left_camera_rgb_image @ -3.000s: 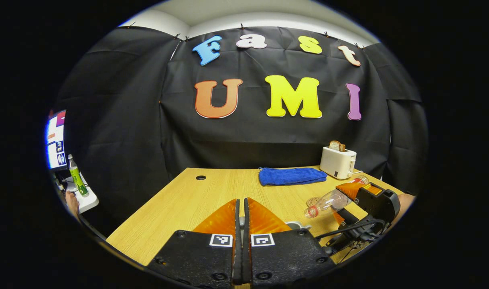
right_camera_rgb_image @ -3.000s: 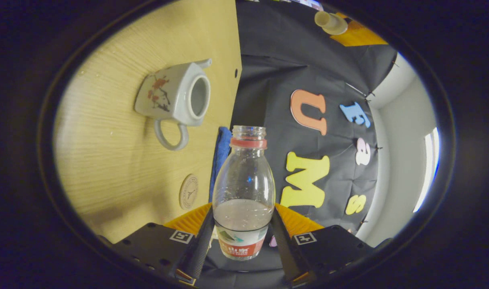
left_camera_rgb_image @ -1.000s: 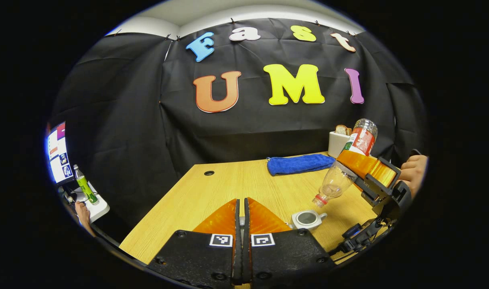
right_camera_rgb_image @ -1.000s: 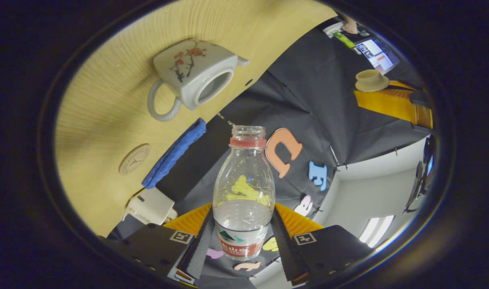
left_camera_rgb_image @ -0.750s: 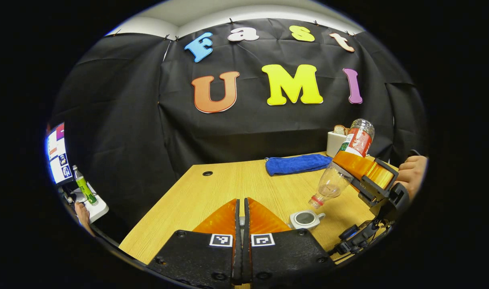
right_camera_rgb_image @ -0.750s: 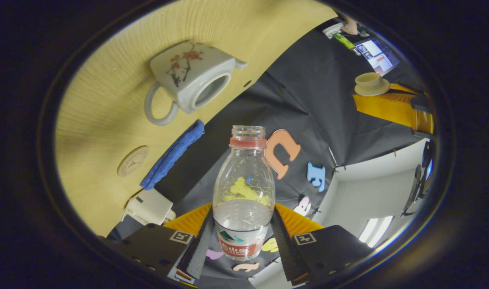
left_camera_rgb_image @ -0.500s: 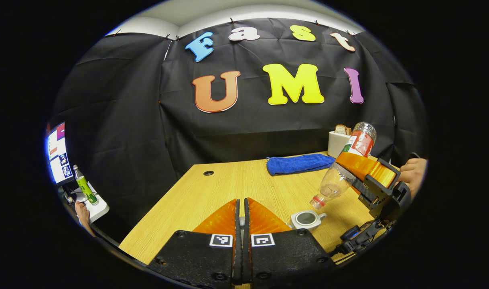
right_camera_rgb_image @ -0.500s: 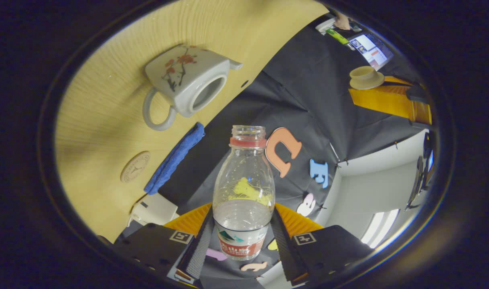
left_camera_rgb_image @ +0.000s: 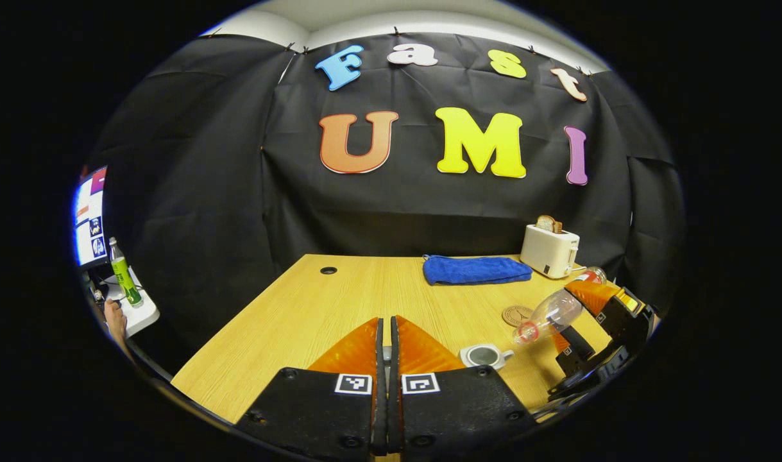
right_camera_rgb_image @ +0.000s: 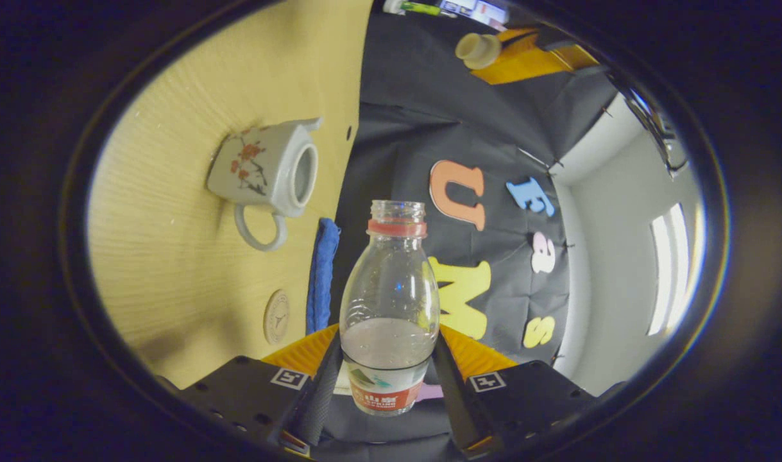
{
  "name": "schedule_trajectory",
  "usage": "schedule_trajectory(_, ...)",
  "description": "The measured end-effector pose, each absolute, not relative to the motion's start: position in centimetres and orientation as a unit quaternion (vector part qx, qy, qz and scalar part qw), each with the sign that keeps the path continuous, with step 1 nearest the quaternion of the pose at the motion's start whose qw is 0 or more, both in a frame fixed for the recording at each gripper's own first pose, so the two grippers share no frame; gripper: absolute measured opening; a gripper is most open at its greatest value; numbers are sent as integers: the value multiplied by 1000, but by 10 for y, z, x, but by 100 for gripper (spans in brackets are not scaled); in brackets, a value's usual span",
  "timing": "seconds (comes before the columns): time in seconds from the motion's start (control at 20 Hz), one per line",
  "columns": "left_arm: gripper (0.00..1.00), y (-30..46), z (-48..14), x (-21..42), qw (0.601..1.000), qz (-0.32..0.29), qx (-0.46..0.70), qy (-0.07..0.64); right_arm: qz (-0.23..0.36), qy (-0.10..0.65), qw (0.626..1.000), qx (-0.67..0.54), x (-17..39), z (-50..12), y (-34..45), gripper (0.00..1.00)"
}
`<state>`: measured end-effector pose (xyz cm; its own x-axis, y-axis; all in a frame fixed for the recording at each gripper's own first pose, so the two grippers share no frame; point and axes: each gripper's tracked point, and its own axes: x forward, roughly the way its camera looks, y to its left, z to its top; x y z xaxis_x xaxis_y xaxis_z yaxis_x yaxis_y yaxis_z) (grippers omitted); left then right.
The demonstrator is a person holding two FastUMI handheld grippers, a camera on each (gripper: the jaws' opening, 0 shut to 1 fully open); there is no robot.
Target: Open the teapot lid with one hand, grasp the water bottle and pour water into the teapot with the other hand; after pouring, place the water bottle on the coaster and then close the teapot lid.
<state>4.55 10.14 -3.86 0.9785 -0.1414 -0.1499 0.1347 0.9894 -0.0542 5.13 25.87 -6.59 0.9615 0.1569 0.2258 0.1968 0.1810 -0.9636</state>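
In the left gripper view, going from left to right, the left gripper (left_camera_rgb_image: 385, 343) sits low at the near edge of the desk (left_camera_rgb_image: 339, 308) with its fingers clenched together; the right gripper view shows the lid (right_camera_rgb_image: 480, 49) held at its tips, so it is grasping the lid. Right of it the teapot (left_camera_rgb_image: 485, 355) stands open near the desk's front edge. The coaster (left_camera_rgb_image: 517, 315) lies bare just behind the teapot, and a blue cloth (left_camera_rgb_image: 476, 269) and a toaster (left_camera_rgb_image: 549, 249) rest along the far edge. Farthest right, the right gripper (right_camera_rgb_image: 387, 359) is clamped on the bottle (right_camera_rgb_image: 389, 308), which lies tilted with its uncapped mouth toward the teapot and some water left in it.

The lid is off. Whether pouring is finished cannot be told. Setting the bottle on the coaster and closing the teapot remain.
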Motion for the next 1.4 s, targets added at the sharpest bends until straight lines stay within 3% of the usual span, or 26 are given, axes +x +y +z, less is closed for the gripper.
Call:
schedule_trajectory(0.2,3,93,-39,46,994,-78,-19,76,-2,-118,832,-541,38,-71,244,78)
schedule_trajectory(0.55,3,84,-34,45,994,-84,-20,71,10,-74,906,-416,31,-76,210,75)
schedule_trajectory(0.75,3,81,-31,44,994,-87,-18,63,13,-46,948,-314,36,-75,198,78)
schedule_trajectory(1.0,4,80,-32,44,994,-87,-16,64,-2,-42,975,-218,53,-59,188,77)
schedule_trajectory(1.4,4,84,-34,47,994,-86,-23,65,49,-27,995,-83,93,-48,207,75)
